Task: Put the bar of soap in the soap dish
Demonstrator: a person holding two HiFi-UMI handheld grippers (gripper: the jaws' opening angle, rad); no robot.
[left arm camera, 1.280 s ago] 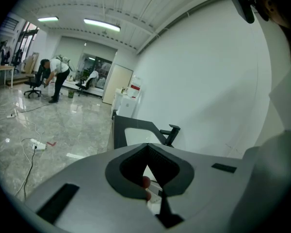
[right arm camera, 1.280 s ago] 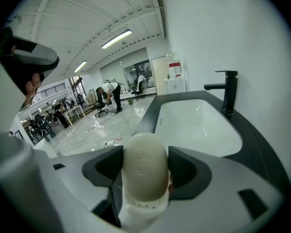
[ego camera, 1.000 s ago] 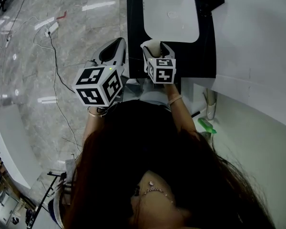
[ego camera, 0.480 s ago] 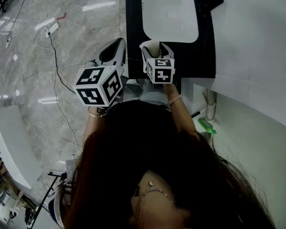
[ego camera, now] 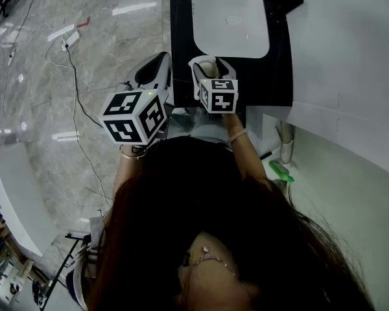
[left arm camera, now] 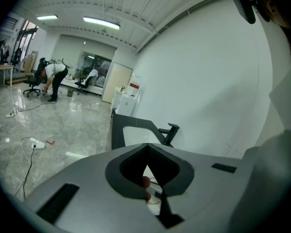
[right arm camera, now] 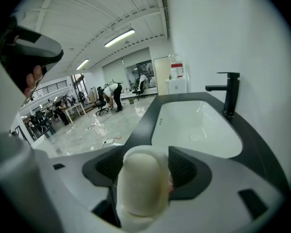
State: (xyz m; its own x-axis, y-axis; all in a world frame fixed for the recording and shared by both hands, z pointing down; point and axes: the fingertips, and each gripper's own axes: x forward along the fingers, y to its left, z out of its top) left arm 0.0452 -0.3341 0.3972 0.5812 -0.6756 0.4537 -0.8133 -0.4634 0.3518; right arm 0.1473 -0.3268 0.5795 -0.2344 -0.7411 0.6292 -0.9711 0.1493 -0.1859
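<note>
- Soap (right arm camera: 138,183): cream, rounded bar, clamped in the right hand-held gripper (right arm camera: 144,154) over the near end of the black worktop (right arm camera: 148,118).
- Right jaws: wide apart, pads pressed to the soap's sides.
- Left hand-held gripper (left arm camera: 146,148): jaws together, nothing held, just beside the right one.
- Sink (right arm camera: 203,130): white, set in the worktop, with a black tap (right arm camera: 228,93) at its far side.
- Sign (right arm camera: 176,71): red and white, far wall; print too small to read.

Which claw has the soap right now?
The right claw: a cream bar of soap is clamped between its jaws. The left claw holds nothing, jaws together.
</note>
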